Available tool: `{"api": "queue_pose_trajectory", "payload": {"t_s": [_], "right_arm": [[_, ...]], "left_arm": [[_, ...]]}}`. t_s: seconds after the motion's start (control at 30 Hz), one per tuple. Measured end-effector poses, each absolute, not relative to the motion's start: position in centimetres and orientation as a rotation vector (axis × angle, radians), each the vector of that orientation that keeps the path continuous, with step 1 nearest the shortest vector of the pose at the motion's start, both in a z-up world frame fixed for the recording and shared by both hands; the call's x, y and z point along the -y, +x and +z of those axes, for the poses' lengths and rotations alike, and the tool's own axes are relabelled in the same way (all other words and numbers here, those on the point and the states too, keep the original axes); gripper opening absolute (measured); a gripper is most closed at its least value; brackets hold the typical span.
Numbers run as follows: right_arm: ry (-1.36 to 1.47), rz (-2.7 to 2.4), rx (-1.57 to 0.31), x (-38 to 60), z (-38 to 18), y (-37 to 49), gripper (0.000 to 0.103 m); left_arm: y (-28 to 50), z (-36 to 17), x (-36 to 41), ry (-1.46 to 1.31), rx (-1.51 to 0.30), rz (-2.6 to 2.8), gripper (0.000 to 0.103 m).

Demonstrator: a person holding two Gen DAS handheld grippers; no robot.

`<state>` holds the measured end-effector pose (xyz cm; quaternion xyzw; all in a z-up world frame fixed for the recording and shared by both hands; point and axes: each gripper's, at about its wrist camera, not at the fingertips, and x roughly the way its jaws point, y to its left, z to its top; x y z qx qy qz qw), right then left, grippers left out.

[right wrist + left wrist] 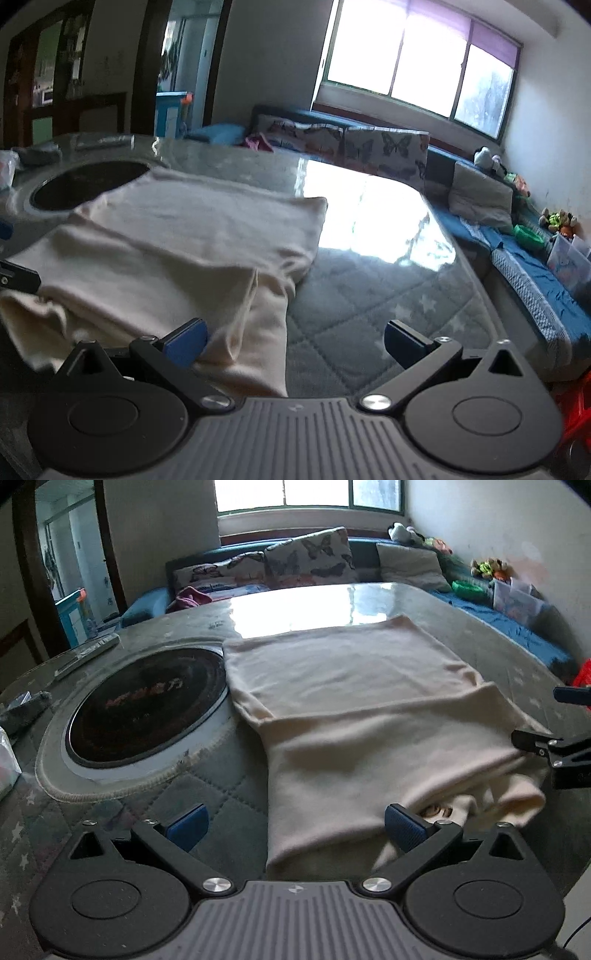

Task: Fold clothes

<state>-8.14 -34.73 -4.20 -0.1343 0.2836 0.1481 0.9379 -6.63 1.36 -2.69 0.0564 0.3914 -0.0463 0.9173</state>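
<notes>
A cream garment (351, 716) lies partly folded on the grey quilted table cover (207, 805), its near part doubled over the far part. My left gripper (295, 825) is open, with its fingers straddling the garment's near left edge and not gripping it. In the right wrist view the same garment (177, 251) lies left of centre. My right gripper (295, 345) is open at the garment's near right corner; its left pad (186, 343) rests against the cloth. The right gripper's fingers also show in the left wrist view (543, 746) at the garment's right edge.
A round black cooktop (144, 709) set in the table lies left of the garment, with a remote control (86, 655) beyond it. A blue sofa with butterfly cushions (306, 557) runs behind and right of the table. The glossy tabletop (369, 218) extends beyond the garment.
</notes>
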Motion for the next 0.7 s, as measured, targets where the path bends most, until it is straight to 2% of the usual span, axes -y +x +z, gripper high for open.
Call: {"api": "queue_pose_trajectory", "payload": {"t_s": [0.53, 0.6, 0.67, 0.7], "right_arm": [[-0.369, 0.38, -0.542, 35.0, -2.5, -10.3, 0.103], [-0.378, 0.405, -0.543, 35.0, -2.1, -10.6, 0.103], [-0.38, 0.426, -0.548, 35.2, -1.8, -10.9, 0.103], [-0.385, 0.436, -0.549, 35.2, -1.6, -11.1, 0.103]], "left_arm": [[-13.0, -2.8, 1.2, 0.542, -0.588, -0.453, 0.103], [-13.2, -3.2, 1.8, 0.588, -0.569, -0.489, 0.101], [-13.2, -3.6, 2.3, 0.622, -0.553, -0.519, 0.091], [-13.0, -3.8, 2.5, 0.621, -0.547, -0.532, 0.089]]}}
